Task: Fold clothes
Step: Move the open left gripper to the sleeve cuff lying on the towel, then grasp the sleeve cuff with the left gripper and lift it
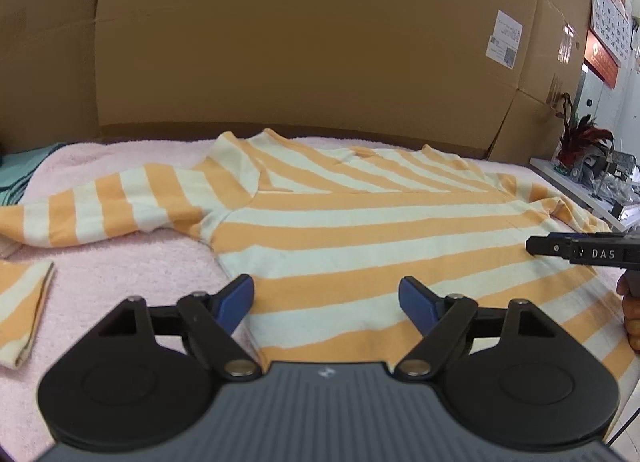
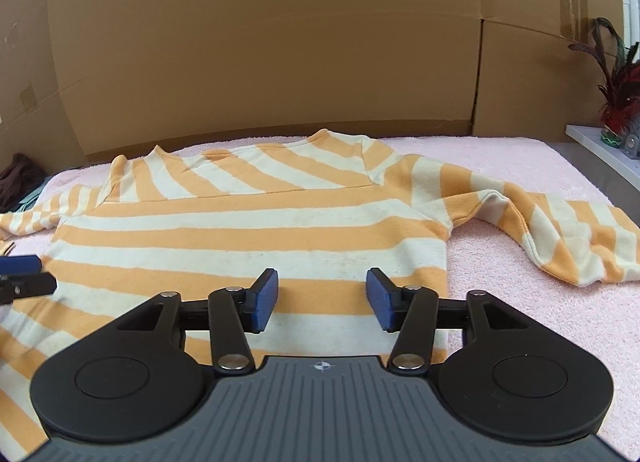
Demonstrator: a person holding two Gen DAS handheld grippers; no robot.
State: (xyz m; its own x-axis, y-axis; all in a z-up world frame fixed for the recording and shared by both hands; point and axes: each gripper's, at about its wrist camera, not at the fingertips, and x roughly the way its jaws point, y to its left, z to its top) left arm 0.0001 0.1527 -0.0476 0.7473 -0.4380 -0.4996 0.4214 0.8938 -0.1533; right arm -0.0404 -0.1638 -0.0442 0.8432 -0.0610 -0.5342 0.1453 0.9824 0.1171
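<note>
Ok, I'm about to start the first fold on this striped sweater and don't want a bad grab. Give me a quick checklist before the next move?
1. Left tool open, holding nothing: ok.
2. Right tool open, holding nothing: ok.
3. Striped sweater body spread flat on the pink towel: ok.
4. Right sleeve laid straight: not ok, bent and rumpled.
5. Left sleeve laid flat: not ok, it curves and its cuff end is doubled back.
6. Bottom hem even: cannot tell, hidden by the tools.
</note>
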